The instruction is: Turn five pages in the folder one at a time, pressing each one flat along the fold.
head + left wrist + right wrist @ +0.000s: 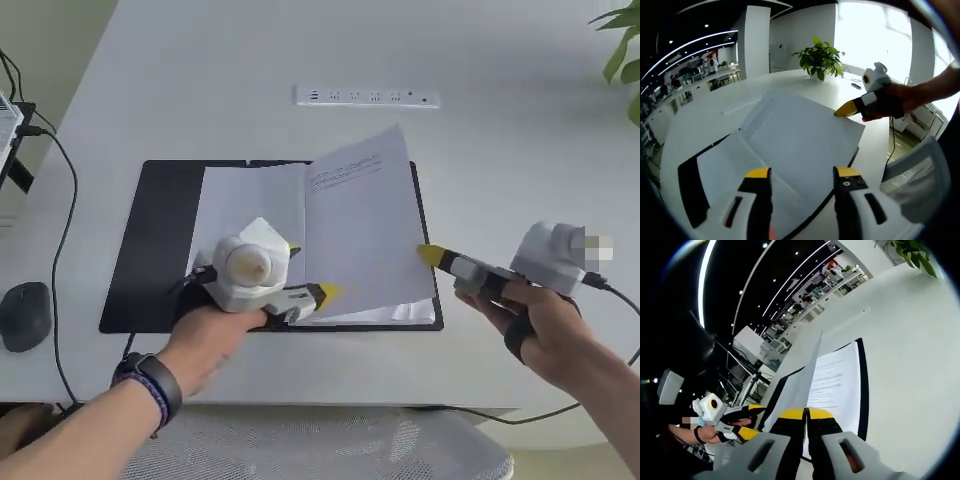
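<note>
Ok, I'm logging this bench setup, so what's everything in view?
table: one, white, under everything
folder: one, black, open mid-table
left page: one, white, flat in the folder's left half
lifted page: one, white, raised over the folder's right half
power strip: one, white, beyond the folder
mouse: one, dark, table's left edge
cable: one, black, left of the folder
plant: one, green, far right corner
chair: one, grey, at the table's near side
left tool: one, white with yellow tips, open, at the folder's near edge
right tool: one, same colours, shut on the lifted page's right edge
</note>
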A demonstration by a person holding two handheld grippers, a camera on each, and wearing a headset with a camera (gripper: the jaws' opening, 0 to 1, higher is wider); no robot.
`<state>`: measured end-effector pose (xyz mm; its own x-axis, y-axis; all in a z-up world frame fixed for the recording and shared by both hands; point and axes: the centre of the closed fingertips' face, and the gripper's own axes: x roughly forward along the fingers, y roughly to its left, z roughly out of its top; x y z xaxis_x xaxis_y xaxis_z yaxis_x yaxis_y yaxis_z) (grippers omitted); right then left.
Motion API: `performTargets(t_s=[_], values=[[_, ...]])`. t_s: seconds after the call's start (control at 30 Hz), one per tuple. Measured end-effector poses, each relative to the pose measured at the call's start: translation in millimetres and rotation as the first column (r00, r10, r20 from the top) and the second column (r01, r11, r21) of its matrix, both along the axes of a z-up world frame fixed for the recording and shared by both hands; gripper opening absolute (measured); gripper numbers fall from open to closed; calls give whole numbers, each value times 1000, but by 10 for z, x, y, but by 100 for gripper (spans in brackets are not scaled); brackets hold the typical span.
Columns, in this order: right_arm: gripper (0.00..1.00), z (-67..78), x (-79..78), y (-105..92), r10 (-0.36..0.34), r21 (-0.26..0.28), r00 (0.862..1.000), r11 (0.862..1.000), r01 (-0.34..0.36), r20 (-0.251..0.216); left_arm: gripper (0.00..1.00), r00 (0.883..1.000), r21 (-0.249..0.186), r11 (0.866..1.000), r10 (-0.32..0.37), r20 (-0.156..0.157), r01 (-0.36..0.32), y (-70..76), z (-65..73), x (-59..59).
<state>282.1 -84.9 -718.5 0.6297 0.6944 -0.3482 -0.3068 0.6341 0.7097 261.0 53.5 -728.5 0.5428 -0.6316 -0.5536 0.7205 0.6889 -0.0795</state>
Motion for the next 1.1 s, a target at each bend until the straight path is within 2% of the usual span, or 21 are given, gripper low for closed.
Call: performTargets(t_s=[0.17, 0.37, 0.53, 0.67, 0.73, 0.93, 1.1], values=[[0, 131, 18, 77, -1, 27, 1000, 1000, 0, 23, 50, 999, -4, 999, 33, 19, -33, 252, 92, 5], [0, 392, 51, 286, 39, 56, 996, 997, -43, 80, 54, 997, -12, 997, 76, 31, -76, 557, 177, -43], [0, 632, 99, 577, 97, 69, 986, 992, -107, 137, 57, 993, -21, 993, 113, 34, -112, 796, 208, -102], [0, 756, 125, 819, 140, 71, 976, 986, -154, 164, 59, 989, -29, 989, 144, 33, -143, 944, 255, -154], [0, 792, 131, 913, 155, 76, 973, 983, -169, 170, 60, 987, -26, 988, 156, 33, -155, 1056, 264, -138], [0, 879, 141, 1275, 209, 92, 960, 969, -229, 187, 62, 982, -22, 982, 187, 40, -186, 1289, 333, -234], [0, 892, 141, 1591, 258, 94, 947, 956, -279, 191, 62, 975, -19, 976, 215, 45, -215, 1446, 367, -294]])
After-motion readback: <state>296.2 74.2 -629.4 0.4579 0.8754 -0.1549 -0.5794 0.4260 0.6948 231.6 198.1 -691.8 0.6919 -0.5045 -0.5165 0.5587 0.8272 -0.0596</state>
